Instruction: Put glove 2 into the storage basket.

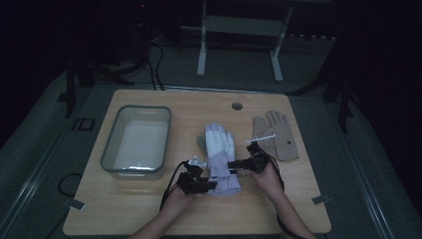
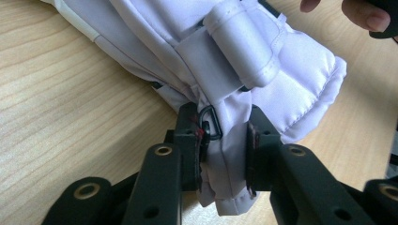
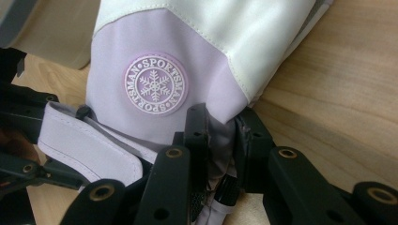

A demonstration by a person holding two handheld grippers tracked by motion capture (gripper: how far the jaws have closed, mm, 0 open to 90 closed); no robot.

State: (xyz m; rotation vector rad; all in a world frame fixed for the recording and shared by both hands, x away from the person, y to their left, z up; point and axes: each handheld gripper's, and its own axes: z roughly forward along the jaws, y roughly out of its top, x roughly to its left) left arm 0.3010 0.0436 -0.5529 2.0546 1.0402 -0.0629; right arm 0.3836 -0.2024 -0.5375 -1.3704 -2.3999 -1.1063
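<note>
Left gripper: its two black jaws pinch the cuff of the ski glove, with cloth bunched tight between the pads; a small black ring on the cuff sits right by one pad
Right gripper: its jaws squeeze a fold at the other side of the same glove, just below a round snowflake badge
Ski glove: white at the fingers, pale purple at the wrist; it lies flat on the wooden table, between the two grippers, with its fingers pointing away from both of them
Strap: a purple strap on the cuff, just beside the right gripper's jaws
Hands: one hand holds each gripper, close to the near edge of the table
Tan glove: lies flat beyond the right gripper, near it but not touching
Clear tub: sits beyond the left gripper, off to its outer side, well apart from the ski glove
</note>
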